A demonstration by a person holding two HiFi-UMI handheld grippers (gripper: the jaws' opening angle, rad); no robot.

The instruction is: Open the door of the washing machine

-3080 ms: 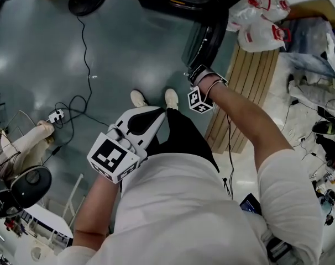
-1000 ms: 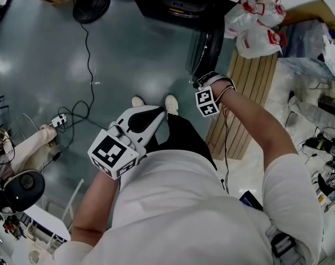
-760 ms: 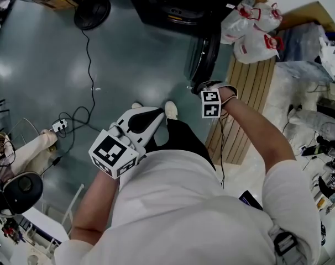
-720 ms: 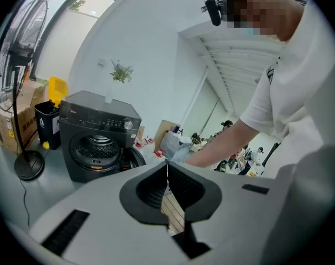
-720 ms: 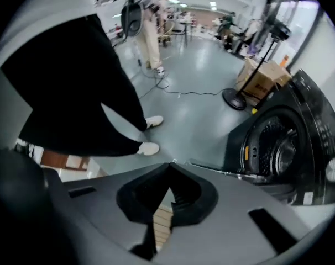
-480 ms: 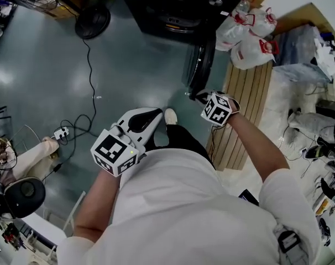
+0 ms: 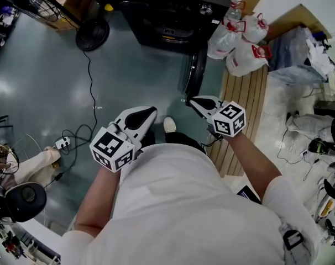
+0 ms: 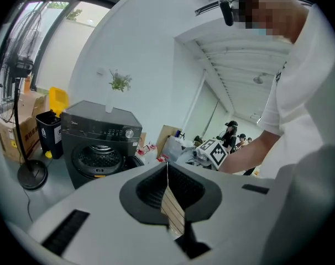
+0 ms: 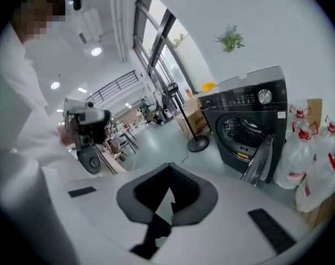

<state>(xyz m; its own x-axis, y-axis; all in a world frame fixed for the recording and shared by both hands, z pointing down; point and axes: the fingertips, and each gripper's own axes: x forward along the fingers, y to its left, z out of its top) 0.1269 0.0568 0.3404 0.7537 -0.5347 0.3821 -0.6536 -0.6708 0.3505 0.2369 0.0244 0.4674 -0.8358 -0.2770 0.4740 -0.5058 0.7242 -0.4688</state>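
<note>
A: What couldn't you make out on the washing machine (image 7: pixel 173 15)?

B: Head view cut its top off at the frame edge. The door (image 7: pixel 194 73) showed edge-on only, so no look at its face. In the left gripper view, the left hand-held gripper (image 8: pixel 167 167) body covered the machine's lower corner & most of the door.

A: Right gripper view?

B: The right hand-held gripper (image 9: pixel 168 167) body hid the door's lower end. Panel print (image 9: pixel 247 99) was too small to read.

A: Anything else?

B: Only one shoe (image 7: pixel 169 124) showed; legs were hidden under the torso (image 7: pixel 178 203). Contents of the bags (image 7: pixel 236 35): couldn't tell. Background ppl (image 8: pixel 232 132) were too small.
</note>
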